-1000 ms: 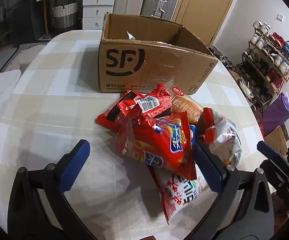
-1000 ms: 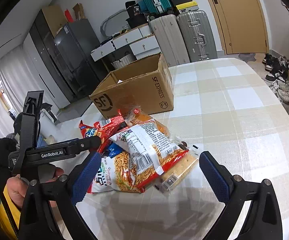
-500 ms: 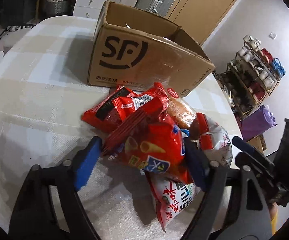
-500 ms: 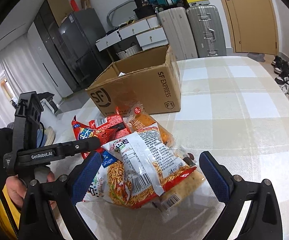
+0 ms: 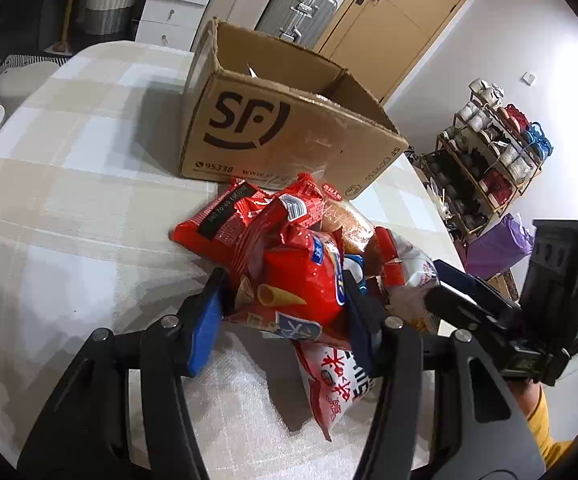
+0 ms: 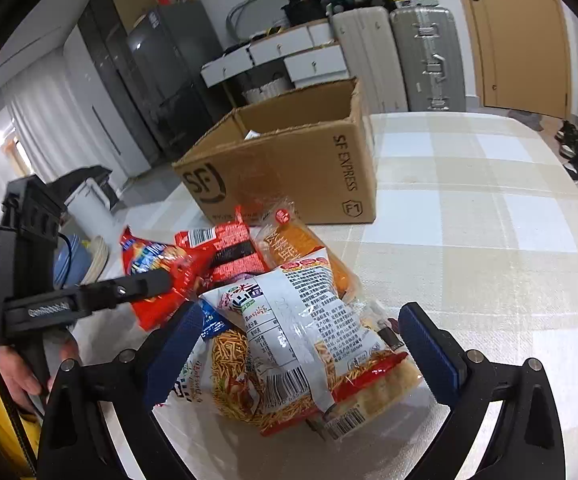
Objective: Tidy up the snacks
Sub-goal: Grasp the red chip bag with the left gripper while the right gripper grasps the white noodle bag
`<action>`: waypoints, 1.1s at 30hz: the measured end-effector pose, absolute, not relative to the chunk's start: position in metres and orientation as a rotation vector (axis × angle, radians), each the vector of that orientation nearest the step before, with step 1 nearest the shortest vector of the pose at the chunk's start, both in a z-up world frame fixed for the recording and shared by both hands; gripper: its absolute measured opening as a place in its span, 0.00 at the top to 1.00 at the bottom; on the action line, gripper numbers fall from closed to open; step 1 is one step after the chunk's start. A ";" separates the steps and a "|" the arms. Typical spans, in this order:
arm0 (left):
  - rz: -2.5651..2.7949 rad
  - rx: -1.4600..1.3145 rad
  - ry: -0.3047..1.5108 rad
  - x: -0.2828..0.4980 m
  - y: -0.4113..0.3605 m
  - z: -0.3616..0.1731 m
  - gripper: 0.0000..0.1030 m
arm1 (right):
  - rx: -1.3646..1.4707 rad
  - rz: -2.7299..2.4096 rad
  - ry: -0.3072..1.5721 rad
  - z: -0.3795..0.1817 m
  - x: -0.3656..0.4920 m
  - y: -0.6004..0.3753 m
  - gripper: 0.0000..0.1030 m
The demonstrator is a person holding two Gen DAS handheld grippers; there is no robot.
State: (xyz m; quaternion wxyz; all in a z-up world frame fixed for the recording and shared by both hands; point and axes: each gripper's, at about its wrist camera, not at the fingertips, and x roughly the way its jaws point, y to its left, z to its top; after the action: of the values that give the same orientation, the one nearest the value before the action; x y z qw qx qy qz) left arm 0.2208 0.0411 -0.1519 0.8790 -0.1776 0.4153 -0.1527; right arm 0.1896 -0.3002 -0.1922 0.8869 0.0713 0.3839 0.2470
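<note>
Since a second ago my left tool (image 5: 285, 304) has narrowed from a wide spread onto the puffy red foil corn-cone snack bag (image 5: 301, 284), now pinching its sides atop the pile before the brown SF cardboard box (image 5: 289, 136) on the checked desk (image 5: 69, 200). My right tool (image 6: 301, 344) stays spread around the noodle packet (image 6: 289, 352). I judge the bag light, crinkly, slippery and crushable; grip the sealed edge.

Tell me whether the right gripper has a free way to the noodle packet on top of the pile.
Probably yes: the right gripper is open, the noodle packet lies between its fingers with nothing over it.
</note>
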 end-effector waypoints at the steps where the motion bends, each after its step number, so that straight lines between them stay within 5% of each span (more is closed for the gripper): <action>1: -0.320 -0.370 0.863 0.219 0.042 -0.151 0.50 | 0.139 0.517 0.802 -0.193 0.191 -0.299 0.03; 8: -0.309 -0.364 0.861 0.202 0.049 -0.148 0.50 | 0.095 0.547 0.838 -0.204 0.200 -0.289 0.03; 13: -0.298 -0.340 0.847 0.191 0.050 -0.142 0.50 | 0.068 0.555 0.862 -0.212 0.203 -0.282 0.27; 19: -0.302 -0.334 0.838 0.180 0.048 -0.134 0.50 | 0.051 0.555 0.846 -0.211 0.197 -0.280 0.41; 33: -0.311 -0.320 0.818 0.157 0.050 -0.118 0.49 | 0.173 0.542 0.789 -0.187 0.171 -0.298 0.44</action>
State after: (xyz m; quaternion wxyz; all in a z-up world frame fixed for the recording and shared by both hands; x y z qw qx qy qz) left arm 0.1567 0.0498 -0.1178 0.8934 -0.1542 0.3945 -0.1498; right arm 0.1710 -0.2984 -0.1870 0.8841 0.0833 0.3791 0.2603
